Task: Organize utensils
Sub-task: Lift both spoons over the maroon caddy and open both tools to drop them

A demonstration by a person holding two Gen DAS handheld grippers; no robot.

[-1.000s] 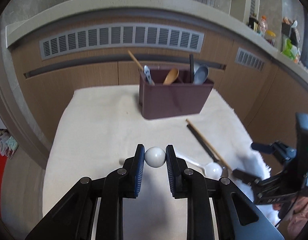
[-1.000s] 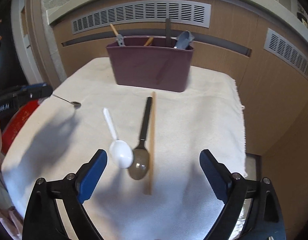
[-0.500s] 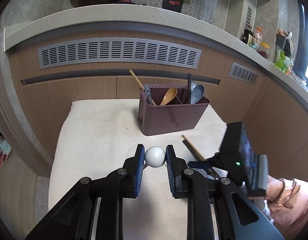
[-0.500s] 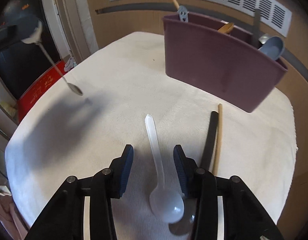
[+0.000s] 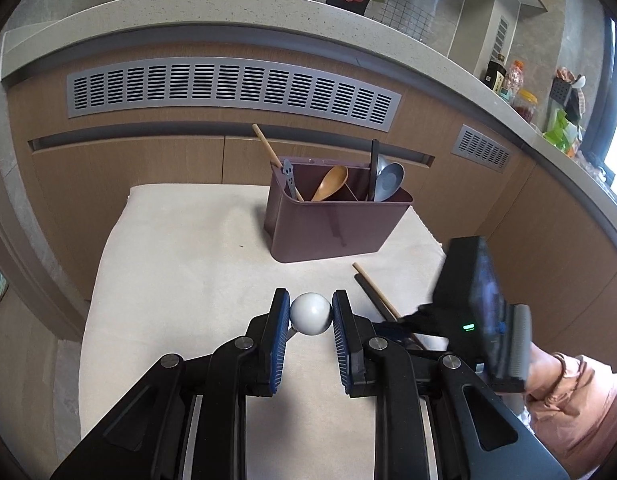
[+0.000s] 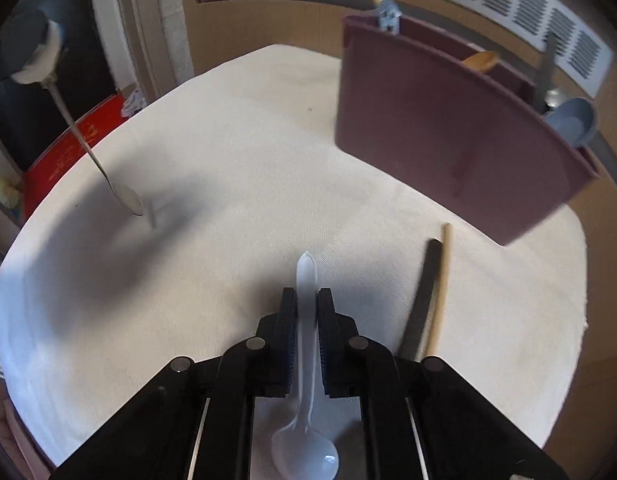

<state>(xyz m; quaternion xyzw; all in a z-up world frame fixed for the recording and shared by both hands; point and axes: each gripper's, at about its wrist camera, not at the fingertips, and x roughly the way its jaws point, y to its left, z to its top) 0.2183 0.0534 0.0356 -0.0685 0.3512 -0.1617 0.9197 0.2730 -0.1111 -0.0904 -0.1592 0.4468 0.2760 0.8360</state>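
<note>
Left gripper (image 5: 310, 316): clamped on the round white knob of a metal spoon (image 6: 88, 148), held above the cloth (image 6: 228, 208).
Right gripper (image 6: 307, 312): pinched tight on the plastic spoon (image 6: 306, 360) handle, bowl toward the camera.
Holder (image 5: 340, 220): far end, utensils standing inside.
Chopstick (image 6: 438, 292): lying beside a black-handled utensil (image 6: 422, 292).

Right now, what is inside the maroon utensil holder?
Sticking out of the maroon utensil holder: a wooden-handled utensil with a grey piece at the left, a wooden spoon in the middle, a grey spoon and a black handle at the right. Their lower ends are hidden by its walls.
</note>
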